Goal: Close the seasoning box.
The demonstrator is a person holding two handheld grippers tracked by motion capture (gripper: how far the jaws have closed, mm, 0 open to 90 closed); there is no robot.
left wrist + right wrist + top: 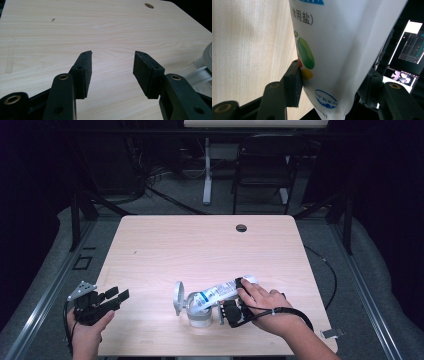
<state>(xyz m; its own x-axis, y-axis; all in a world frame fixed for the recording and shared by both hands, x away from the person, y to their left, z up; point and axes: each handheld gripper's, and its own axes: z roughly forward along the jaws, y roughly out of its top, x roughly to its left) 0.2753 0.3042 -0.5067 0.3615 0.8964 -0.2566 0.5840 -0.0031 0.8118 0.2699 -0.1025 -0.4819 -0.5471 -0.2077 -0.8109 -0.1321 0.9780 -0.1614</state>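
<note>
Two grippers are in my hands at the pale wooden table. My right gripper is clamped on a white plastic salt bag with blue print and green and yellow marks — in the right gripper view both black pads press against the bag's sides, one from each side, near its lower end. From the high view the bag lies tilted across the near middle of the table, its lower end pointing down into a clear round jar with a grey base. The jar's round grey lid stands open, hinged up on the jar's left side.

My left gripper rests at the near left edge of the table, well apart from the jar. Its jaws stand wide with bare wood between the pads — nothing is held there.
</note>
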